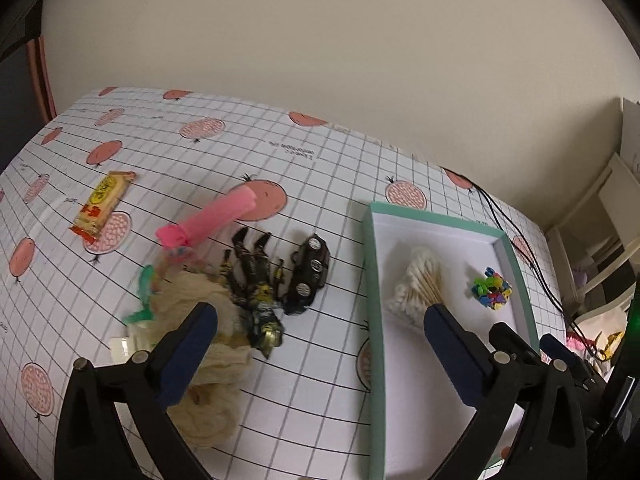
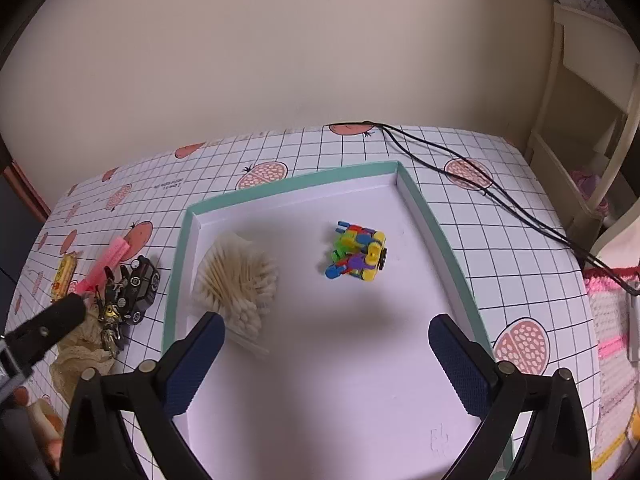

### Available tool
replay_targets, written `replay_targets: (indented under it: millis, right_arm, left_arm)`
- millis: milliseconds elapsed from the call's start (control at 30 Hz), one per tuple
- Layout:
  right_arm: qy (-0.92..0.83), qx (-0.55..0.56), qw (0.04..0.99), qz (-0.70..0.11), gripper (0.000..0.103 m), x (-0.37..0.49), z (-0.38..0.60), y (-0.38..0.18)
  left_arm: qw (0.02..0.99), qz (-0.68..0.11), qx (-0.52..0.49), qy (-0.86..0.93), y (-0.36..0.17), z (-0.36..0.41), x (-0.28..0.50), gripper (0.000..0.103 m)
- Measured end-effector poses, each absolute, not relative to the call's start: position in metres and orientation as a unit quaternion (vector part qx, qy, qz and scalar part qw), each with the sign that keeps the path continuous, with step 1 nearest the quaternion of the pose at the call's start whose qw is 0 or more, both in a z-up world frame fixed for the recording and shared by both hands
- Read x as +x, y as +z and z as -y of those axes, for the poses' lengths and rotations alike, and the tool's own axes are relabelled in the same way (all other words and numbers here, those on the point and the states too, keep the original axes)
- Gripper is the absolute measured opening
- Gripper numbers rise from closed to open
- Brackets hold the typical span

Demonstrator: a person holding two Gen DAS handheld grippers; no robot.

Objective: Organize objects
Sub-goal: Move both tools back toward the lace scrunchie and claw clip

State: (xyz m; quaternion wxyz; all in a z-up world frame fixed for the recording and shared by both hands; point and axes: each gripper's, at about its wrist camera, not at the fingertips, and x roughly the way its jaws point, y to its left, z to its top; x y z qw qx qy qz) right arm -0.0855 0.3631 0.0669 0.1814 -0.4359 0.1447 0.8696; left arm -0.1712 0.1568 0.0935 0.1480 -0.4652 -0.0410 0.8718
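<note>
Two items lie inside the tray (image 2: 424, 204): cotton swabs (image 2: 236, 276) and a block toy (image 2: 358, 254). Left of the tray, toy car (image 1: 310, 276), figure (image 1: 256, 280), pink tube (image 1: 212, 218), snack bar (image 1: 102, 204) and cloth (image 1: 200, 312) wait. Left tool (image 1: 320, 320) and right tool (image 2: 326, 336) gape empty.

I see soft, dim indoor light, faint shadows ahead of my fingers, and fisheye-bent, dark-vignetted edges.
</note>
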Motion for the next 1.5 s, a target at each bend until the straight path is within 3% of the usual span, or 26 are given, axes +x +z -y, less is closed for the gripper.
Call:
replay_targets:
  millis: [633, 867, 1500]
  right_arm:
    - [0.892, -0.399, 0.134, -0.162, 0.103, -0.103, -0.314, 0.123]
    - [0.902, -0.405, 0.083, -0.127, 0.103, -0.128, -0.256, 0.135]
    - [0.874, -0.479, -0.008, -0.084, 0.103, -0.169, -0.158, 0.08]
  left_arm:
    - [0.12, 0.069, -0.427, 0.894, 0.135, -0.078, -0.169, 0.103]
    - [0.095, 0.098, -0.404, 0.904, 0.146, -0.027, -0.17, 0.103]
    - [0.029, 0.099, -0.464, 0.88, 0.114, 0.043, -0.194, 0.103]
